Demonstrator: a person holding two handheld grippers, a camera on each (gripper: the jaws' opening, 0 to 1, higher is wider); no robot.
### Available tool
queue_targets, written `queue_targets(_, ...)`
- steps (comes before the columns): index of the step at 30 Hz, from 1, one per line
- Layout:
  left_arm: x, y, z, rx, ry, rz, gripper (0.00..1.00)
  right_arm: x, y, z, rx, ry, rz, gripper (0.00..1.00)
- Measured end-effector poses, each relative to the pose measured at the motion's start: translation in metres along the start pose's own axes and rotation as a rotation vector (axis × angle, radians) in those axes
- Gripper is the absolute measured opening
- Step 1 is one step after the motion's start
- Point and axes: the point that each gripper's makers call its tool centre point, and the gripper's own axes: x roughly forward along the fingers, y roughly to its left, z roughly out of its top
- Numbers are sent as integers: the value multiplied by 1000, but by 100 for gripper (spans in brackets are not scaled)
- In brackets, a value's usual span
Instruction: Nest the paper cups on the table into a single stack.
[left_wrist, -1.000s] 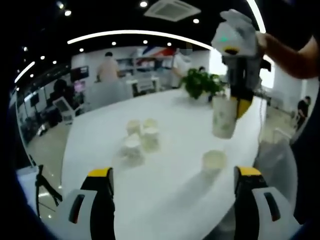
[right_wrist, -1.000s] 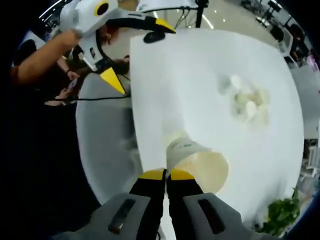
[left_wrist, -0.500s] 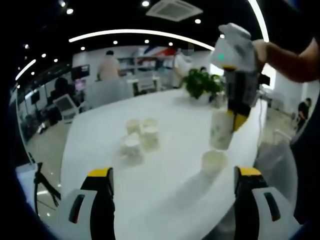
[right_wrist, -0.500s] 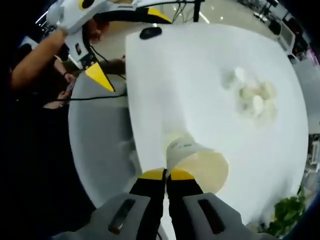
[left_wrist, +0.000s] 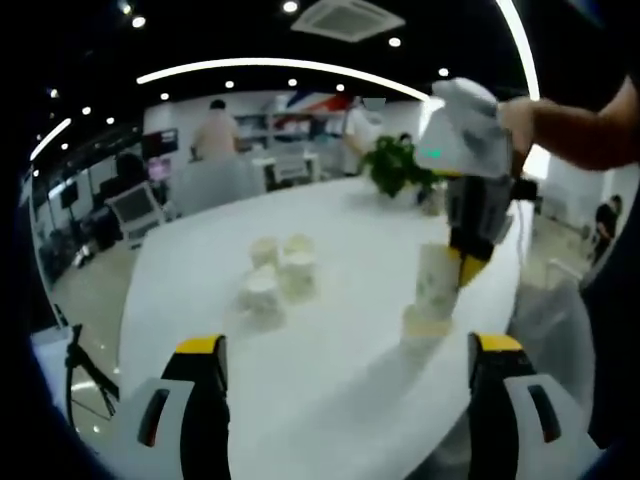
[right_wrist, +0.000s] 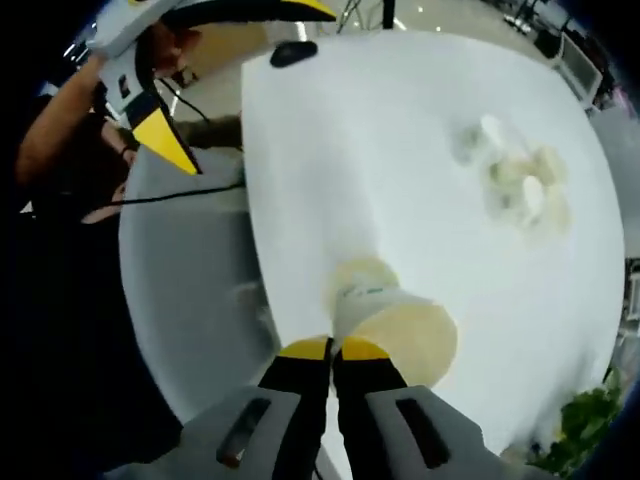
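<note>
A: Paper cups, and paper that thin will be light, soft in the wall and easy to crush. The right tongs (right_wrist: 333, 348) are pinched shut on the rim of one paper cup (right_wrist: 395, 325), with one jaw inside the mouth and one outside, as far as I can judge.

B: Where is that cup now?

A: In the left gripper view it hangs upright just over the lone cup (left_wrist: 424, 327) near the desk's (left_wrist: 330, 370) edge. Its base is at that cup's mouth or barely inside. I cannot tell which.

B: And the rest?

A: A cluster of cups (left_wrist: 275, 272) stands farther in on the white desk, well apart from the pair. The left tongs (left_wrist: 345, 350) are wide open, with nothing between them, and hover low over the near edge.

B: How would you handle them?

A: By the rolled rim, which is the stiffest part. A hard squeeze on the side wall would probably buckle it. The lone cup is empty and unheld, so I judge that a skewed push could tip it or slide it along the smooth top.

B: So straight down?

A: Yes, with light pressure.
</note>
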Motion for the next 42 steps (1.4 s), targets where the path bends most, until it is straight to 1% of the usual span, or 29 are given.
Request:
queue_targets(6, 0, 1, -1, -9, -4, 0, 99, 9, 0, 1, 11, 2, -1, 0)
queue_targets(14, 0, 0, -1, -17, -9, 4, 99, 26, -2, 2, 33, 4, 4, 0)
queue_targets(24, -2, 0, -4, -19, -5, 9, 99, 40, -8, 9, 19, -21, -13, 0)
queue_targets(27, -3, 1, -4, -22, -7, 11, 99, 46, -7, 11, 40, -29, 2, 0)
queue_targets(35, -4, 1, -7, -21, -2, 14, 98, 58, -10, 10, 43, -26, 1, 0)
queue_targets(38, -5, 1, -7, -20, -1, 13, 98, 62, -10, 8, 32, -27, 0, 0)
queue_targets(40, -5, 1, -6, -19, -3, 14, 98, 61, -5, 10, 44, -50, 21, 0)
queue_targets(42, -5, 1, -6, -19, -3, 14, 98, 61, -5, 10, 44, -58, 23, 0)
